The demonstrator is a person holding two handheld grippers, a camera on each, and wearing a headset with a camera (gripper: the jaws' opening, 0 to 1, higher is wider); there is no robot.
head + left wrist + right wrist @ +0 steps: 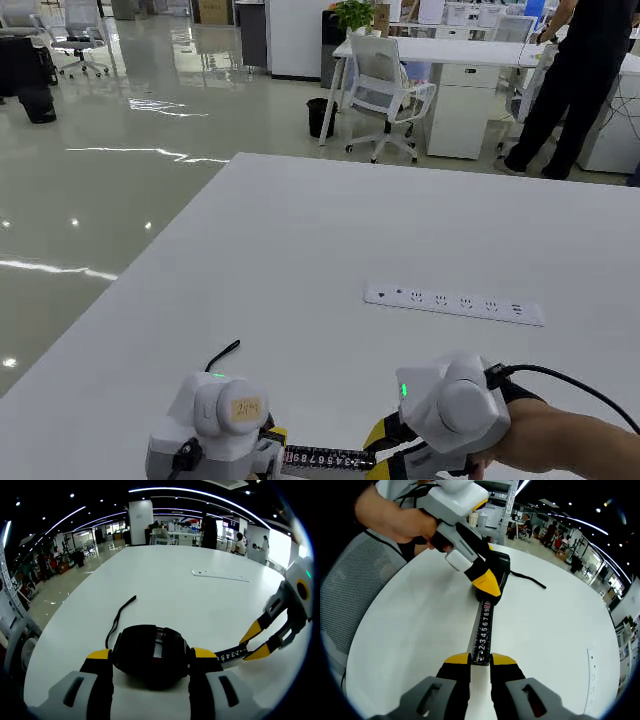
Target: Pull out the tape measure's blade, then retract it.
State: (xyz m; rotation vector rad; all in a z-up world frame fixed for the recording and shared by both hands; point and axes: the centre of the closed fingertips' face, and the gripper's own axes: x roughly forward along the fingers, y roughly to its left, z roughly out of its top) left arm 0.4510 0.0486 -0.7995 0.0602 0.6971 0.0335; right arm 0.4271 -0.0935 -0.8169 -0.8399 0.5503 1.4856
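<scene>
A: Start on the left. What has the left gripper (152,654) got?

B: Its jaws are closed on either side of the black tape measure (150,642), which sits on the white table (330,230) at the near edge. The black wrist strap (117,622) trails away from the case across the tabletop.

A: And the blade?

B: A short length of blade (484,625) runs out of the case to the right gripper (481,659). That gripper's jaws are pinched almost fully together on the blade's free end. I'd judge the pull to be at an early stage.

A: How should it be done well?

B: Hold the case firmly flat on the table and draw the right gripper straight along the blade's own line. A sideways or twisting pull would likely buckle the thin strip or slip it out of the pinch. For the return, I'd guide the tip back by hand, not release it, so it cannot whip.

A: Any writing?

B: A yellowish sticker (246,408) on top of the left gripper carries handwritten figures, possibly 2/44, though I cannot be sure. The blade shows 2, 3, 4, 5, 6, 7, 8, 9 in black, then red figures near the case, probably 10. Farther right lies a white power strip (455,303). Its markings are too small to read, and no brand shows on the case.
</scene>
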